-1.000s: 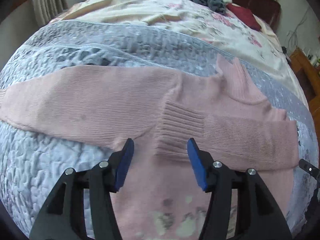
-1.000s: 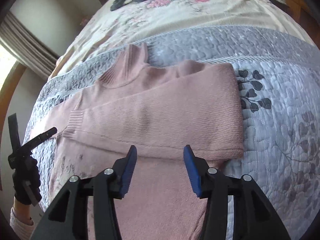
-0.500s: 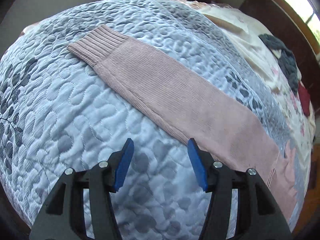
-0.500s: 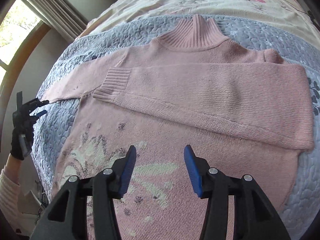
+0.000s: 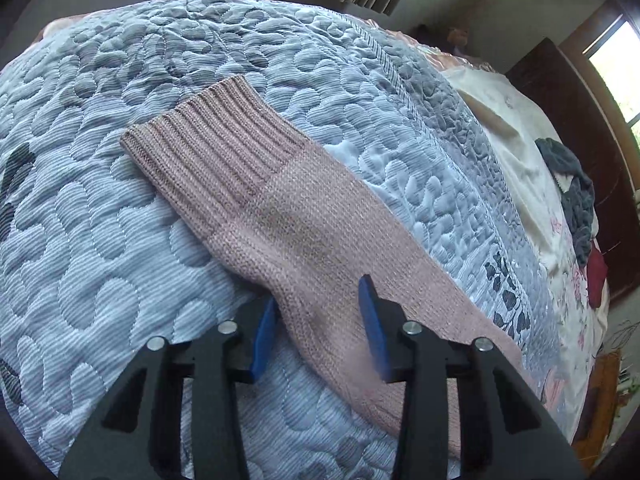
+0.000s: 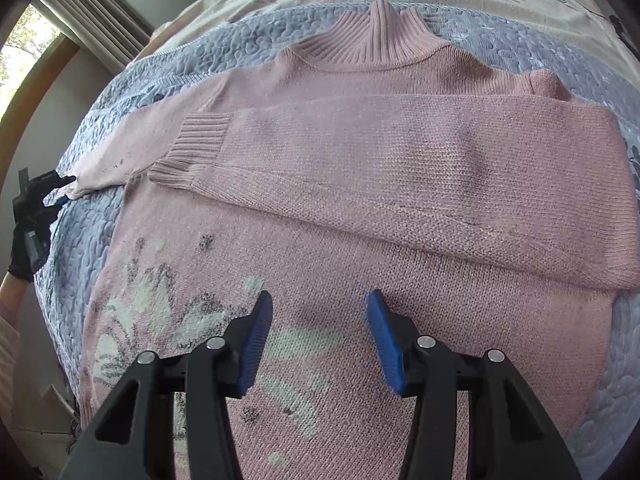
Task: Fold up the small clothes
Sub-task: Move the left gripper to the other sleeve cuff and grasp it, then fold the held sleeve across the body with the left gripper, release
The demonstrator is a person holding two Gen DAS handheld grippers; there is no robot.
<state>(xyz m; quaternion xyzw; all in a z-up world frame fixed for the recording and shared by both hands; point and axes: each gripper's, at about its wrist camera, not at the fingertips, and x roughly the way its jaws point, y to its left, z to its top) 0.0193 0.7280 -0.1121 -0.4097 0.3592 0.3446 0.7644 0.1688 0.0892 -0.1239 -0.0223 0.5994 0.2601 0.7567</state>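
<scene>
A pink turtleneck sweater (image 6: 400, 240) lies flat on the grey-blue quilt (image 5: 100, 240), with a pale flower pattern on its front. One sleeve is folded across the chest, and its ribbed cuff (image 6: 192, 156) lies near the middle. The other sleeve (image 5: 304, 240) stretches out straight, ending in a ribbed cuff (image 5: 208, 152). My left gripper (image 5: 318, 332) is open and low, its blue fingers straddling this sleeve below the cuff. It also shows at the sleeve's end as the left gripper (image 6: 40, 196), held by a gloved hand. My right gripper (image 6: 316, 340) is open above the sweater's patterned front.
A cream floral sheet (image 5: 516, 148) covers the bed beyond the quilt, with a dark grey garment (image 5: 572, 196) and a red one (image 5: 596, 276) on it. Dark wooden furniture (image 5: 576, 120) stands behind. Curtains (image 6: 92, 20) hang beside the bed.
My left gripper has swung from the sweater's body out to the straight sleeve and closed in until the sleeve lies between its fingers. My right gripper has come nearer the sweater's front.
</scene>
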